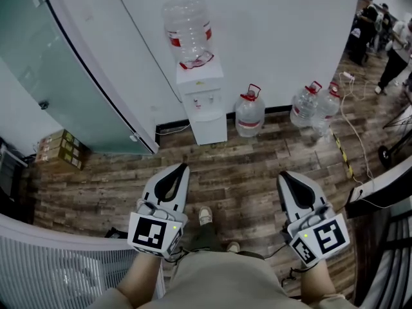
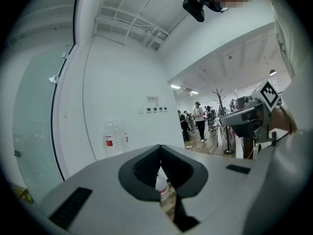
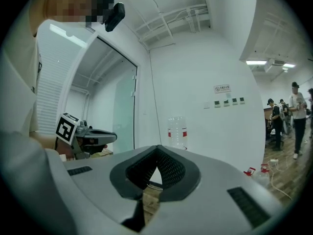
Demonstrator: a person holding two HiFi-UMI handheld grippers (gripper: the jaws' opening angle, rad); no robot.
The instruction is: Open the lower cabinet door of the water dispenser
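Low in the frame, the left claw [image 1: 182, 167] and right claw [image 1: 284, 174] are both closed on nothing, above the wood floor [image 1: 257, 156]. Farther off, at upper centre, the water dispenser [image 1: 201, 95] stands against the white wall [image 1: 277, 37], its lower cabinet door [image 1: 210, 129] shut.

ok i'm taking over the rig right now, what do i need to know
Left tongs: shut, empty, held level out front.
Right tongs: shut, empty, level too.
Dispenser: against the wall ahead, across the floor, well clear of both tongs. It has a bottle on top, and spare bottles stand to its right.
Lower door: shut.
Done: nothing yet.
Left: probably step closer, open one tongs, grip the door's edge or handle (too small to make out from here) and swing it open.
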